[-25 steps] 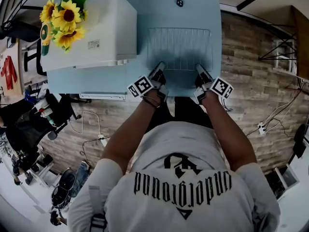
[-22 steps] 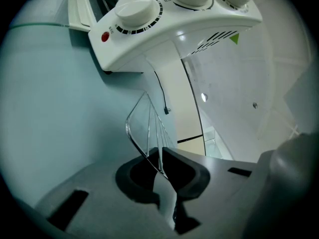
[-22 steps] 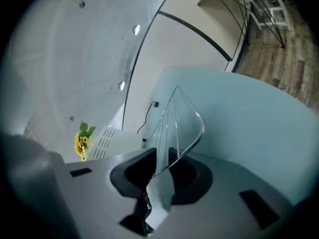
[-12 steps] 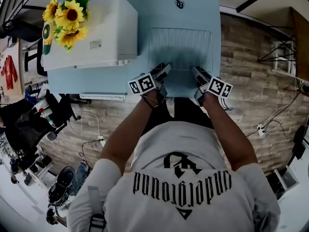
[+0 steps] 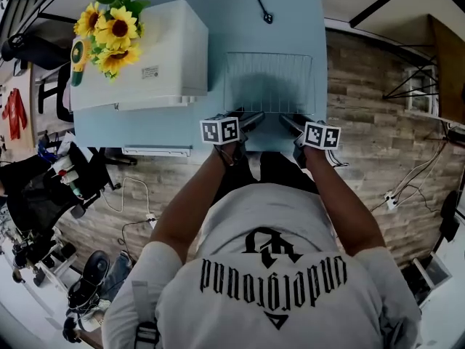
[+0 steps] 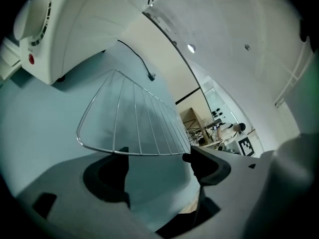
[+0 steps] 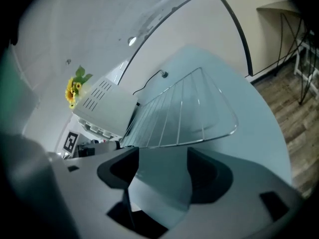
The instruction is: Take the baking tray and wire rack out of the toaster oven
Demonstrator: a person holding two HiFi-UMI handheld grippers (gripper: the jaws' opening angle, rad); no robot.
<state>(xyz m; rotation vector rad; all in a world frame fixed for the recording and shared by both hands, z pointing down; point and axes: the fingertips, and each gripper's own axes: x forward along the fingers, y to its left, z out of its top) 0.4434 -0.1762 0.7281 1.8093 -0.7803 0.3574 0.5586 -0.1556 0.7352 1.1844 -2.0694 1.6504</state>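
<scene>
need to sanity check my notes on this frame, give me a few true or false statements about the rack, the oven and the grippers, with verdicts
1. The wire rack lies flat on the blue table. True.
2. In the head view the wire rack is left of the toaster oven. False: it lies to the oven's right.
3. Sunflowers sit on top of the toaster oven. True.
4. The left gripper is shut on the wire rack. False: its jaws have just been opening and stand apart, the rack's near edge at their tips, ungripped.
5. The right gripper holds a baking tray. False: its jaws have just been opening, only table shows between them, and no tray is visible.
</scene>
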